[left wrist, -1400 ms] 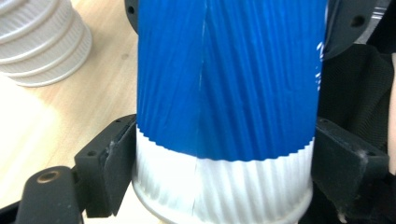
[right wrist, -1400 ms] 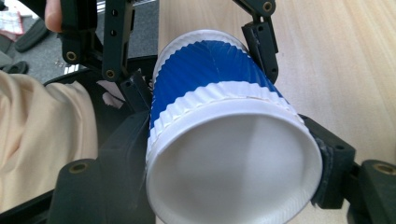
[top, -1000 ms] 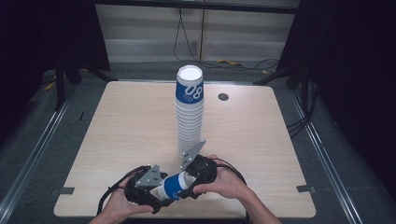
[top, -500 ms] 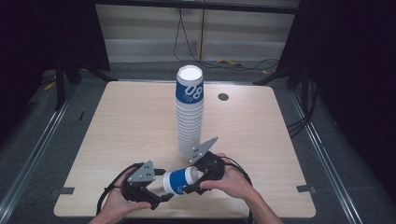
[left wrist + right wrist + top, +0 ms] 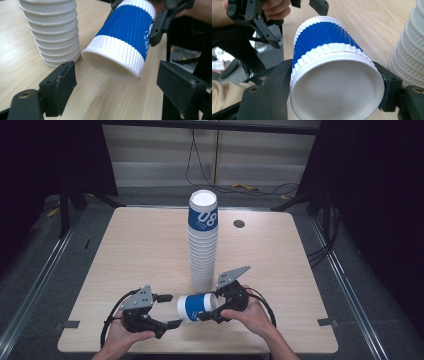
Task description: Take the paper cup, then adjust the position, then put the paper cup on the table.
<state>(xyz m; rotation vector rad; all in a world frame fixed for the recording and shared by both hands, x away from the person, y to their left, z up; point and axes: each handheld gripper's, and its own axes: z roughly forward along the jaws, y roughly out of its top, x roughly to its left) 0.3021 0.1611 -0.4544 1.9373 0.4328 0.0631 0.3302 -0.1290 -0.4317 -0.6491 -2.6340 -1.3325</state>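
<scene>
Blue-and-white ribbed paper cup (image 5: 195, 306): clamped sideways in right gripper (image 5: 207, 312), now drawn clear of left gripper (image 5: 171, 311), jaws released. Handover to the right judged complete; tall white cup stack (image 5: 202, 245) adjacent.

Tall cup stack (image 5: 202, 245) blocks table (image 5: 130, 250) centre, just behind held cup (image 5: 195, 306); left, right flanks open.

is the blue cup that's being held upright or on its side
On its side. The blue cup lies level above the table, clamped at one end by the right gripper, its other end toward the open left gripper.
</scene>
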